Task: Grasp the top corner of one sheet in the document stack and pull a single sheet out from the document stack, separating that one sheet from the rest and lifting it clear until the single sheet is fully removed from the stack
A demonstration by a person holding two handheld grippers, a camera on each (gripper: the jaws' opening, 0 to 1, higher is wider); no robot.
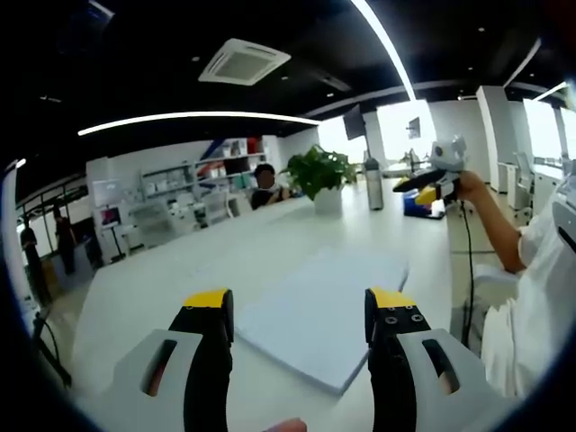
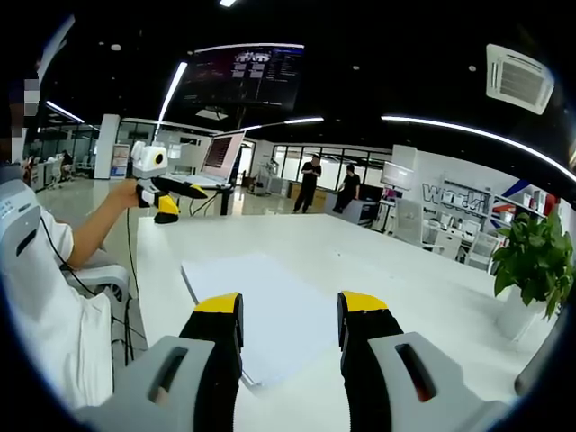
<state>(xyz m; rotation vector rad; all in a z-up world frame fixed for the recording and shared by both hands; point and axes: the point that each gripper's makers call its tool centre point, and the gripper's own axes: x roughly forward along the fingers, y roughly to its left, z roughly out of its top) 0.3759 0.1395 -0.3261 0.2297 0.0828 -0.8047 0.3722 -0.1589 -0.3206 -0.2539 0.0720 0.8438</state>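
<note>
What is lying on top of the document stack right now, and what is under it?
Nothing rests on the document stack: its top sheet lies bare, and both grippers, left and right, hang open, clear of it. Under it is the white table; the stack covers that patch.

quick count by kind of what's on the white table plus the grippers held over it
document stack: 1
potted plant: 1
tall grey cylinder: 1
blue box: 1
grippers: 2, the left gripper and the right gripper, both with fingers apart and holding nothing
total: 6
</note>
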